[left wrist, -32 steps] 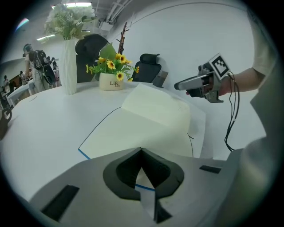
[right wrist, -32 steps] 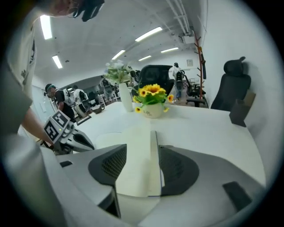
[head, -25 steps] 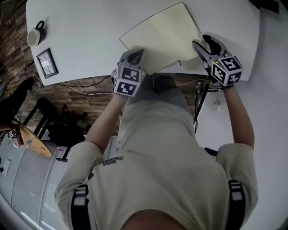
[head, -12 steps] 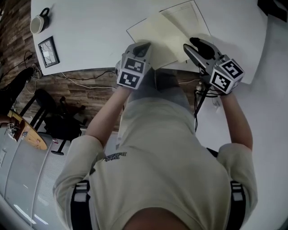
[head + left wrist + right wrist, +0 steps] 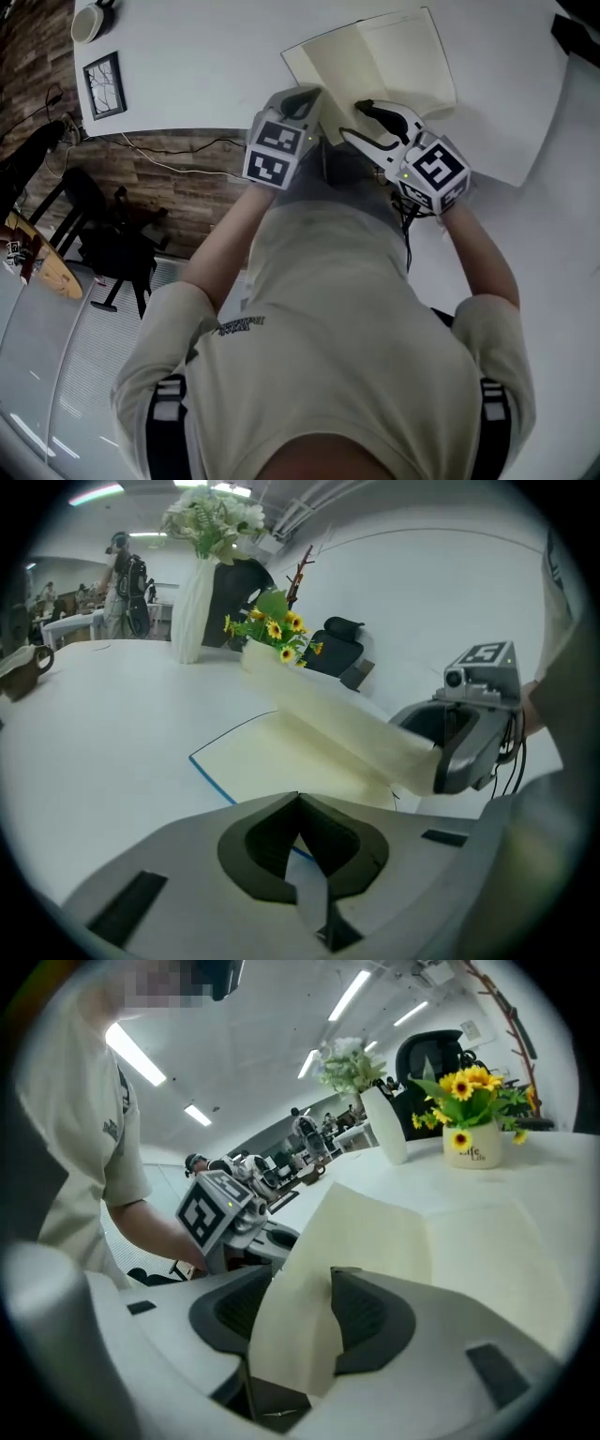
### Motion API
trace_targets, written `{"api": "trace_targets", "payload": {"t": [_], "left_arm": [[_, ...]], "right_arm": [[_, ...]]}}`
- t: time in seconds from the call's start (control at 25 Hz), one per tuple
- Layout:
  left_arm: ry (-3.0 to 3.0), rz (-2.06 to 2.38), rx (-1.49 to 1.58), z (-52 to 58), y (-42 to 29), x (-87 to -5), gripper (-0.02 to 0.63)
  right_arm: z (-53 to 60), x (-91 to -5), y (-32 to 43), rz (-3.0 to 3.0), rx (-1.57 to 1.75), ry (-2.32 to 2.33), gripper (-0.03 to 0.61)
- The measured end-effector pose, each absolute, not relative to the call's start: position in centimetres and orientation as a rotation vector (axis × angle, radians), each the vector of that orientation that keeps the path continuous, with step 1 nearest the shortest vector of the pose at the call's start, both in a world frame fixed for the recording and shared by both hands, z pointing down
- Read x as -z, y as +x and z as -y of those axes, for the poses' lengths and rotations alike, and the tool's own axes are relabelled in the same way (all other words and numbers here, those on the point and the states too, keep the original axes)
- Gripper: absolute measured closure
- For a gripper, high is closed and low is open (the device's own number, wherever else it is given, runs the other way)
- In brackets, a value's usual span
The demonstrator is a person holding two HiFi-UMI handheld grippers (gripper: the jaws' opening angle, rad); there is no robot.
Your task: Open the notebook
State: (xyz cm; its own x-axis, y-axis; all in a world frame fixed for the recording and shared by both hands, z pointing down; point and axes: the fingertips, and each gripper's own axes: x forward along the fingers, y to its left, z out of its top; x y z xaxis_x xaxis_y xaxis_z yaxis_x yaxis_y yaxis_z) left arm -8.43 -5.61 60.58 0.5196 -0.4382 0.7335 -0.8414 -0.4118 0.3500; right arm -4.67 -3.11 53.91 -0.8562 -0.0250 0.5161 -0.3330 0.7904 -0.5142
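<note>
The notebook lies open on the white table, cream pages up, its blue cover edge showing in the left gripper view. My left gripper sits at the notebook's near left corner, its jaws shut on the cover edge. My right gripper is over the near edge beside it, jaws opening. A lifted cream page stands loosely between the wide-apart pads and arches back toward the spine.
A mug and a small framed picture sit at the table's left end. A white vase and a pot of sunflowers stand at the far side. Cables hang under the near edge.
My right gripper has swung left across the notebook, carrying the page up and over toward the left gripper. The left gripper has stayed at the near left corner.
</note>
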Motion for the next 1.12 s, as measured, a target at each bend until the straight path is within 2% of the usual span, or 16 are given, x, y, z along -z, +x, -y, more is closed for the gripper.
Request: {"api": "trace_targets", "payload": {"t": [0.12, 0.2, 0.56, 0.76, 0.88, 0.96, 1.04, 1.12], "left_arm": [[2.006, 1.068, -0.633, 5.0, -9.2, -59.7, 0.603], [1.993, 1.088, -0.592, 4.8, -9.6, -59.2, 0.603], [2.036, 1.179, -0.541, 5.1, -10.9, -58.8, 0.603], [2.018, 1.117, -0.679, 4.8, -10.1, -61.5, 0.603], [2.036, 1.116, -0.745, 5.2, -9.8, -61.9, 0.603], [2.023, 1.105, -0.754, 5.1, -9.7, -62.1, 0.603], [2.011, 1.098, -0.746, 5.1, -9.8, -62.2, 0.603], [2.012, 1.098, -0.747, 5.1, -9.8, -62.2, 0.603]], "right_arm": [[1.9, -55.7, -5.5, 2.440, -0.865, 0.241, 0.372], [1.2, -56.9, -6.0, 2.404, -0.901, 0.224, 0.345], [1.4, -60.2, -6.6, 2.277, -1.082, 0.316, 0.347], [2.3, -60.7, -5.8, 2.263, -1.055, 0.414, 0.436], [2.9, -61.3, -5.5, 2.234, -1.016, 0.475, 0.520], [3.1, -61.5, -5.3, 2.214, -0.995, 0.505, 0.532], [3.2, -61.7, -5.1, 2.200, -0.972, 0.532, 0.572], [3.3, -61.9, -5.1, 2.195, -0.953, 0.547, 0.572]]}}
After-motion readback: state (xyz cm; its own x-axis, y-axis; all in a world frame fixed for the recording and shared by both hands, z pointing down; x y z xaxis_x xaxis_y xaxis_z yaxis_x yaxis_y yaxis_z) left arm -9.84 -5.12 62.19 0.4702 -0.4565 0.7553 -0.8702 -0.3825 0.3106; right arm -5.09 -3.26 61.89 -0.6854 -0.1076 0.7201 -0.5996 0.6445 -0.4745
